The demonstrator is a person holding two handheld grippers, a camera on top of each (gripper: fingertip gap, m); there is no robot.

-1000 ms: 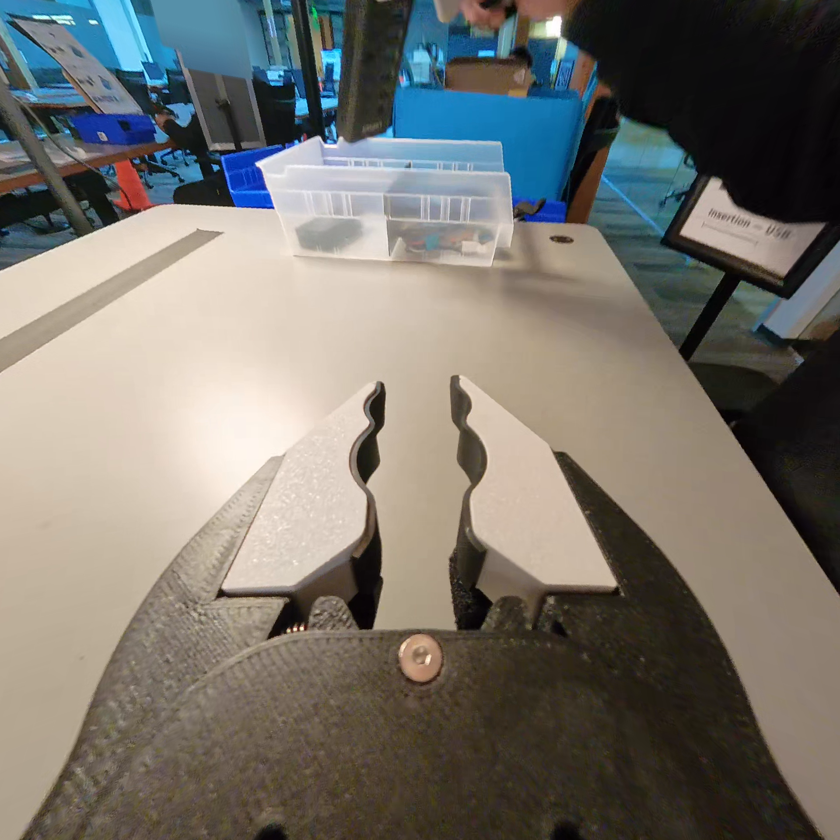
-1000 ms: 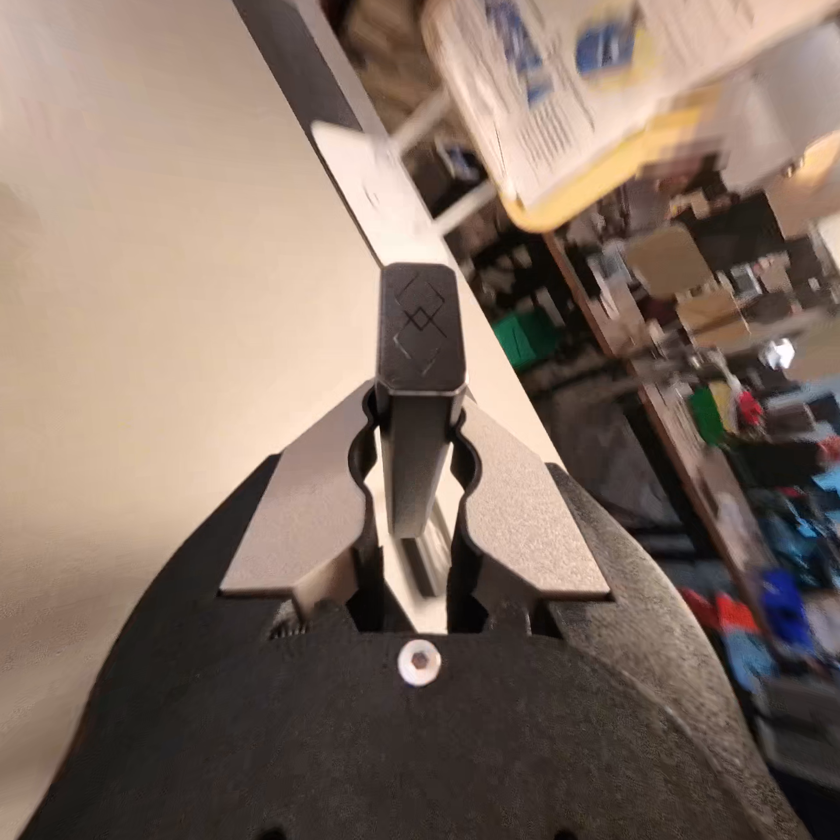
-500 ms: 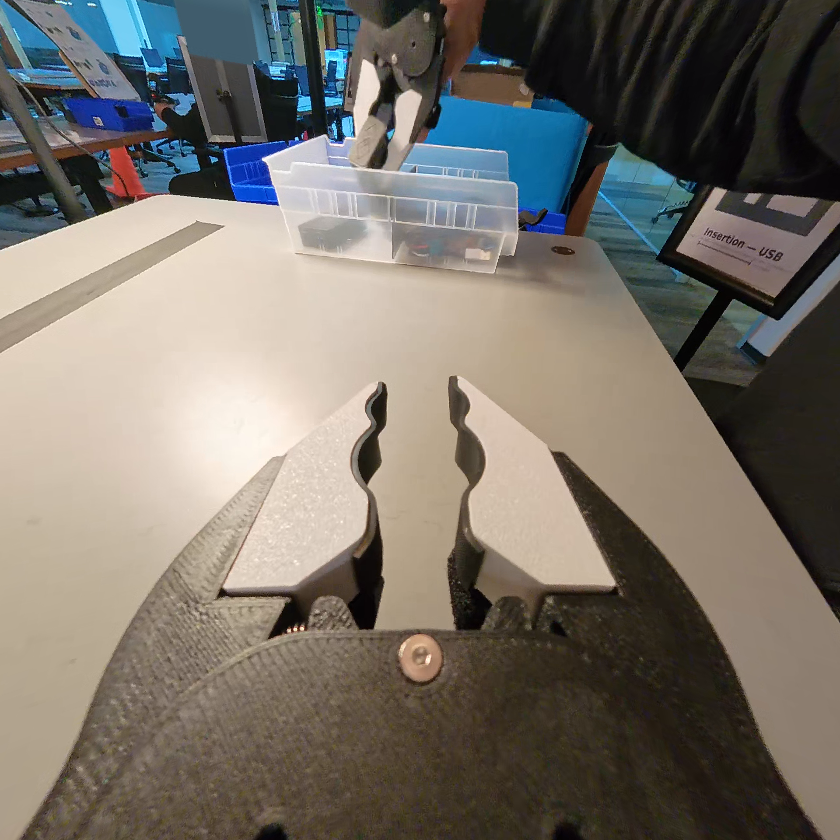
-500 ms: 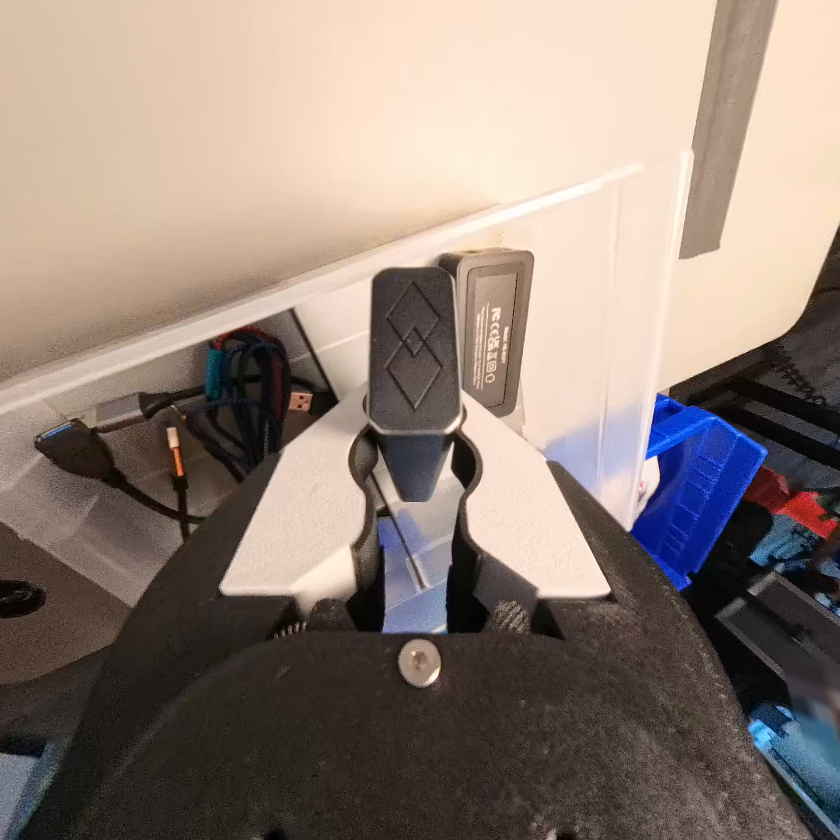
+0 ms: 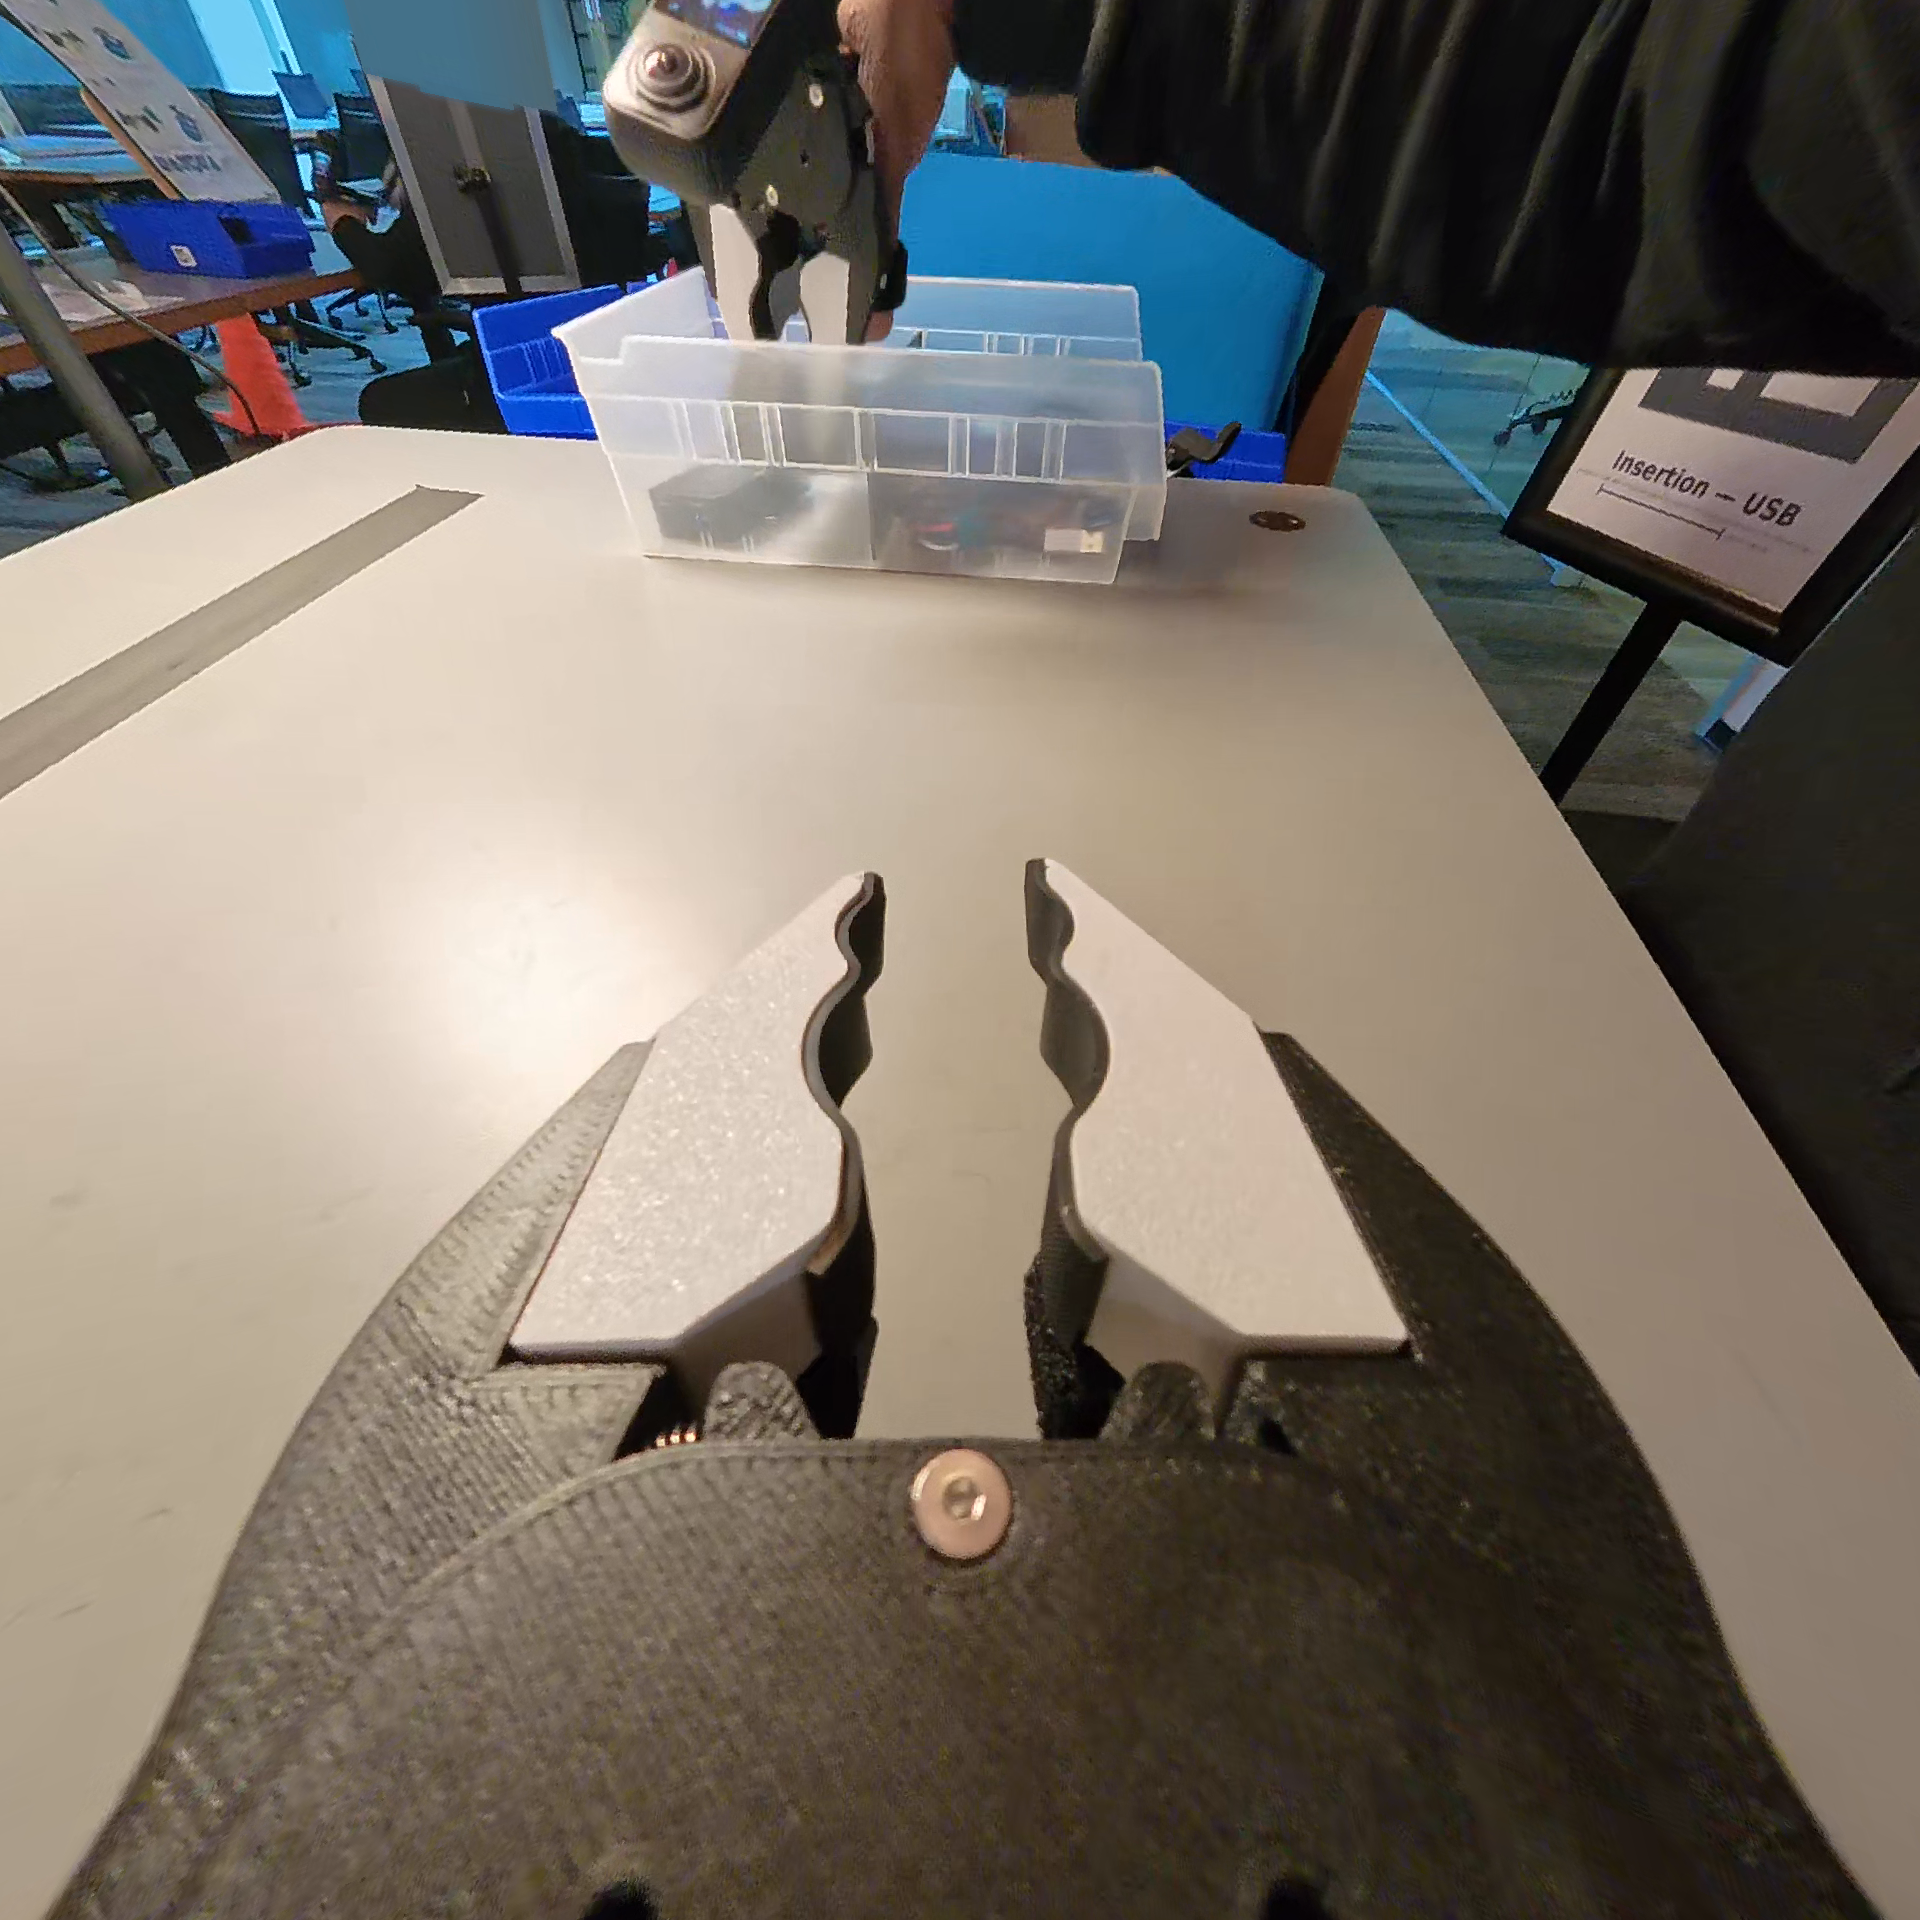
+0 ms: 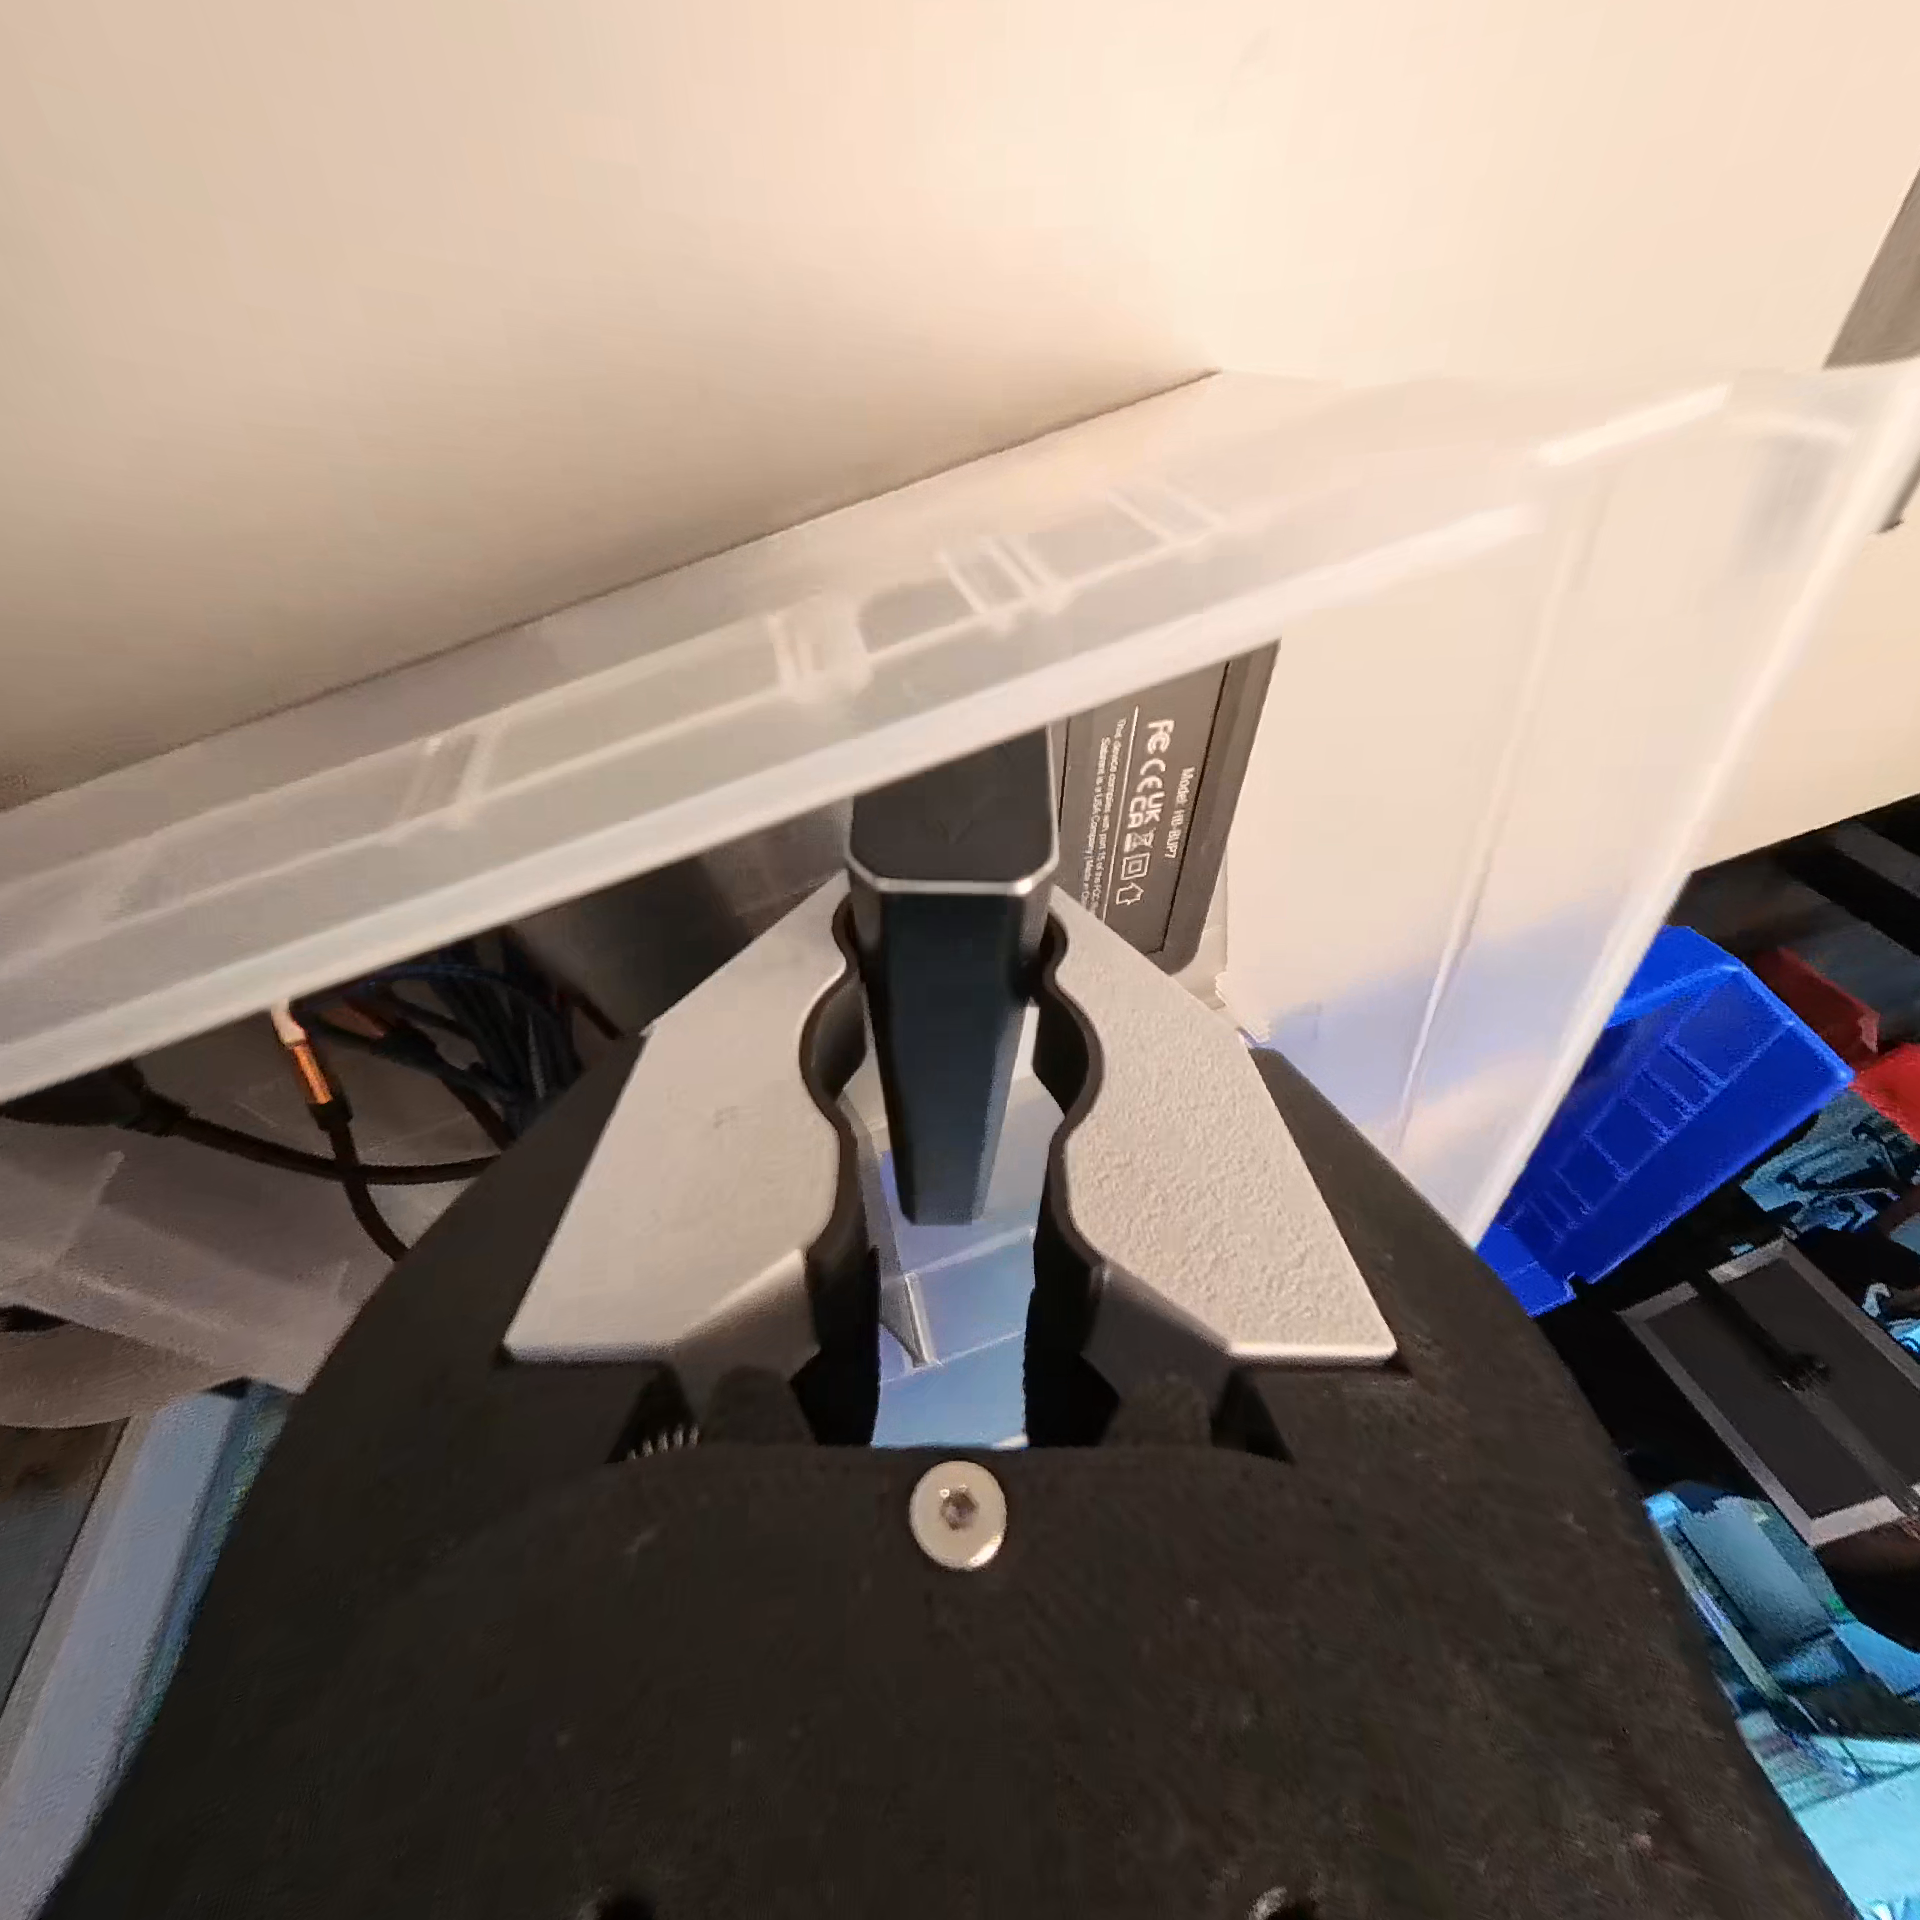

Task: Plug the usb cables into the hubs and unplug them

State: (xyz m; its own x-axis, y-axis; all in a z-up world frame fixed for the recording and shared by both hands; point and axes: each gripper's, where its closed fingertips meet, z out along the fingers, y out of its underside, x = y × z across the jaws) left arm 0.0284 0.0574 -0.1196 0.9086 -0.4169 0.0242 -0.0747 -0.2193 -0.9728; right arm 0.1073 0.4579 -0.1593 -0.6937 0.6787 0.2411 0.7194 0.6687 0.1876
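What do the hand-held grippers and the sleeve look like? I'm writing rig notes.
Left hand-held gripper: black textured printed body, two flat grey fingers with wavy inner edges, one silver screw. Right hand-held gripper matches. The person wears a black sleeve.

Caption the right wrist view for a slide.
Right tool grips a dark hub inside the clear bin.
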